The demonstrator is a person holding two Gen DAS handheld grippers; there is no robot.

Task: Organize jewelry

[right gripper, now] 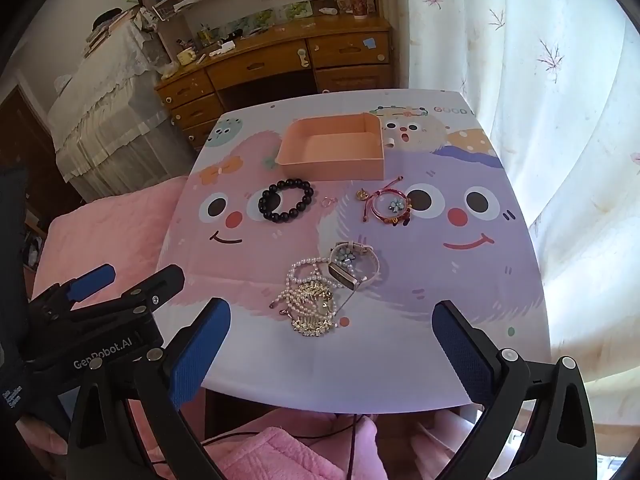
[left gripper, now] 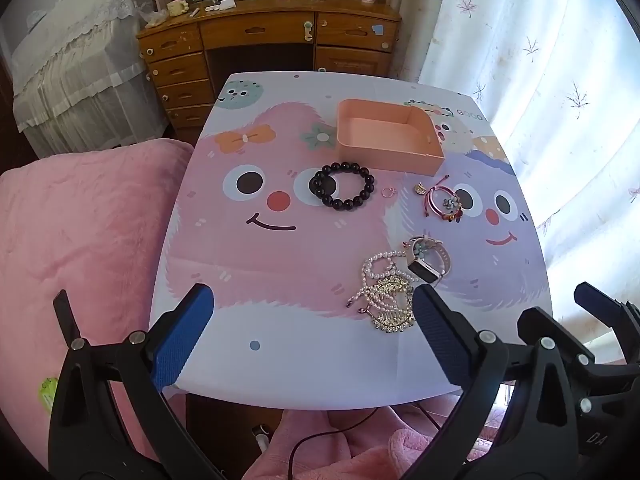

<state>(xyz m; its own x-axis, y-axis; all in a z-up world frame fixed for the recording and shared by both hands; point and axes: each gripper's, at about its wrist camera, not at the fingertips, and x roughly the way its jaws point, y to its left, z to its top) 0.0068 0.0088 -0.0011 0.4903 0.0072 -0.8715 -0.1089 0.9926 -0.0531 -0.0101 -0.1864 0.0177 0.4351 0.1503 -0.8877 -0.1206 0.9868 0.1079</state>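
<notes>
Right wrist view showed us hovering, right gripper and left gripper both spread wide, empty. Pearl strand lay well short of the empty peach box; we judged a low, centred pinch best.

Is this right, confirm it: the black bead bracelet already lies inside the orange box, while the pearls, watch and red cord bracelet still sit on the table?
Not quite. The black bead bracelet is not in the orange box; it lies on the table just in front of the box, which holds nothing. The left wrist view shows this, and the right wrist view agrees. The pearls, watch and red cord bracelet do sit on the table.
</notes>
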